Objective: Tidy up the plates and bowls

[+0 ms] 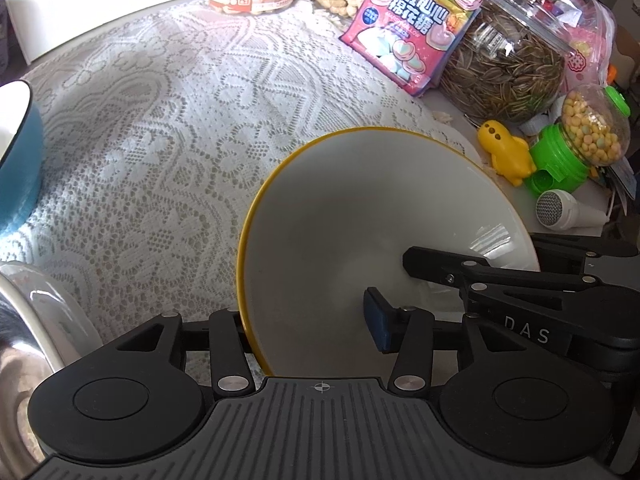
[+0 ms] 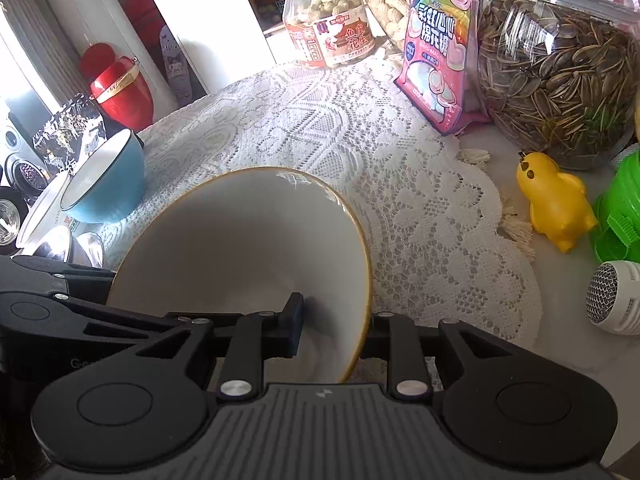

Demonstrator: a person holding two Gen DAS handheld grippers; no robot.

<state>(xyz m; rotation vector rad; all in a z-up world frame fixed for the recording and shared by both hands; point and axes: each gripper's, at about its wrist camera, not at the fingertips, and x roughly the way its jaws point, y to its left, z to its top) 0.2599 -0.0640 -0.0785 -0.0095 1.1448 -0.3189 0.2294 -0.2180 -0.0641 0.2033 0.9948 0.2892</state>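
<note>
A white bowl with a yellow outside (image 1: 360, 216) (image 2: 240, 240) is held over the lace cloth by both grippers. My left gripper (image 1: 312, 320) is shut on its left wall: one finger sits inside the bowl, the other outside. My right gripper (image 2: 332, 320) is shut on its right wall the same way; its arm also shows in the left wrist view (image 1: 500, 276). A blue bowl (image 2: 108, 184) (image 1: 20, 160) stands at the left on the cloth. Steel bowls (image 1: 24, 344) (image 2: 60, 240) lie at the far left.
Snack jars (image 2: 328, 32), a pink marshmallow bag (image 2: 436, 60), a sunflower-seed jar (image 2: 560, 72), a yellow duck toy (image 2: 556, 208), a green candy dispenser (image 1: 580, 148) and a white toy microphone (image 2: 616, 296) stand along the back and right. A red jar (image 2: 120, 84) is at the far left.
</note>
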